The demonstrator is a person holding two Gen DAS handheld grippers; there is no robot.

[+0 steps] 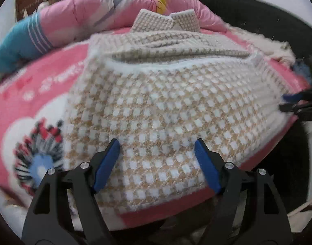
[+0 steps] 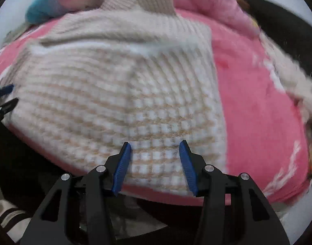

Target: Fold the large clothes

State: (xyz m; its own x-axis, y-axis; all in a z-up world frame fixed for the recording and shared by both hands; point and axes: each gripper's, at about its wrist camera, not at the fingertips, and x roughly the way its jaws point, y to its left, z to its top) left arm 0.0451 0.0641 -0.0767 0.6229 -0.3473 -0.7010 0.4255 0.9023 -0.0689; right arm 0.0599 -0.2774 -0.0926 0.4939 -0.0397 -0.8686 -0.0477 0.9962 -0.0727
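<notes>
Left wrist view looks down over a fuzzy checked sweater (image 1: 156, 106), white squares on tan, spread flat on a pink blanket (image 1: 43, 85). Taking the sweater as the landmark: its near hem lies close to the blanket's near edge, and its far part is folded over in a grey-and-white band with the collar standing up beyond that. Behind the collar a pink quilt (image 1: 107, 10) with a blue end and white stripes is heaped along the far side. Left of the sweater the blanket shows white lettering and a round blue, red and black motif. Beyond the sweater's right edge a cream fluffy fabric (image 1: 276, 47) lies by a dark curved frame (image 1: 258, 12).

Over the near hem the left gripper (image 1: 158, 145) hovers with its blue pads (image 1: 107, 163) spread wide; only the sweater's surface shows between them and they press on nothing. At the sweater's right edge the right gripper (image 1: 295, 102) reaches in from the side.

From the right wrist view, heavily blurred, the right gripper (image 2: 156, 146) hangs above the near right part of the sweater (image 2: 115, 94), jaws parted and empty, with bare blanket (image 2: 254, 106) to the right. The left gripper (image 2: 6, 96) pokes in at the sweater's left edge. Below the near edge the floor is dark and unclear.
</notes>
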